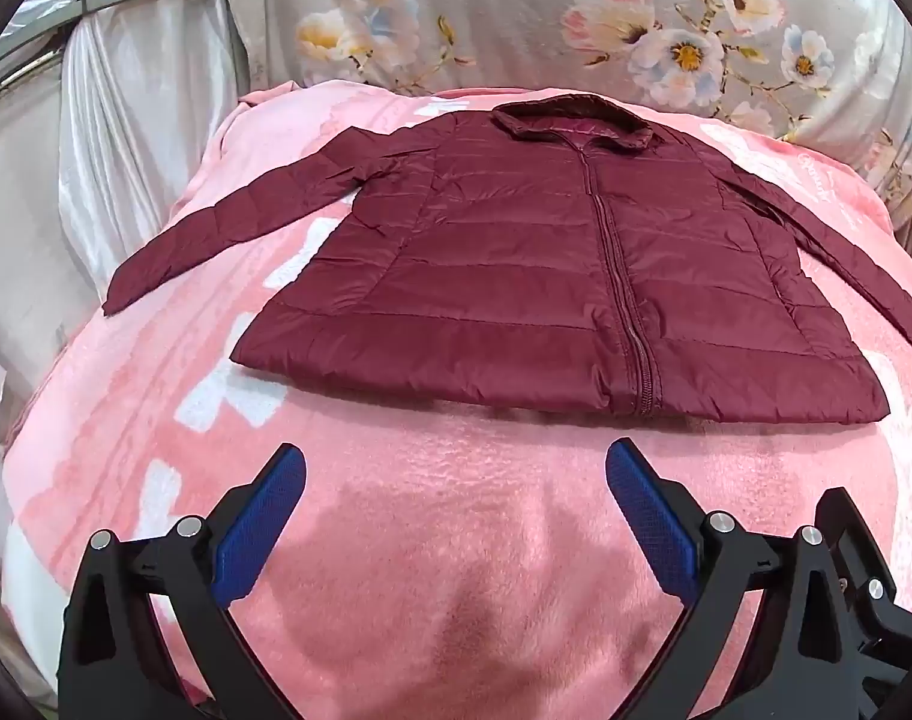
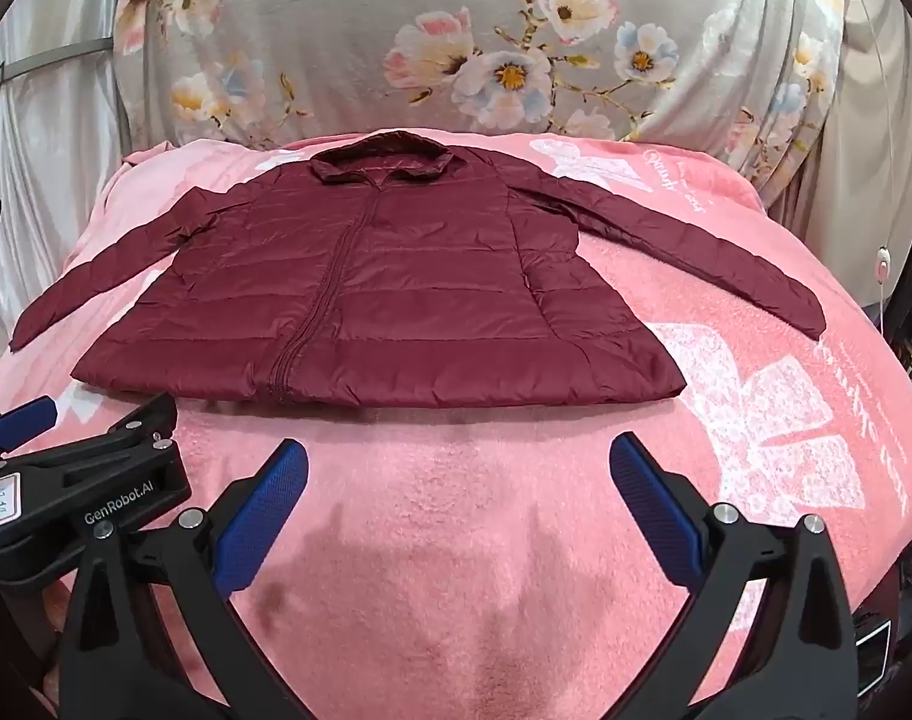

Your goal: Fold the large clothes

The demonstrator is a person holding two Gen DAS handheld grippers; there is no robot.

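Note:
A maroon quilted jacket point(image 1: 516, 276) lies flat and zipped on the pink blanket, collar away from me, both sleeves spread out to the sides. It also shows in the right wrist view point(image 2: 384, 300). My left gripper point(image 1: 456, 468) is open and empty, hovering over the blanket just short of the jacket's hem. My right gripper point(image 2: 459, 468) is open and empty, also just short of the hem. The left gripper's body point(image 2: 78, 480) shows at the left edge of the right wrist view.
The pink fleece blanket point(image 1: 432, 540) with white patterns covers the work surface point(image 2: 756, 420). A grey floral cloth point(image 1: 576, 18) hangs behind it. White satin drapes point(image 1: 96, 150) stand at the left. A white cord with a switch point(image 2: 883, 258) hangs at the right.

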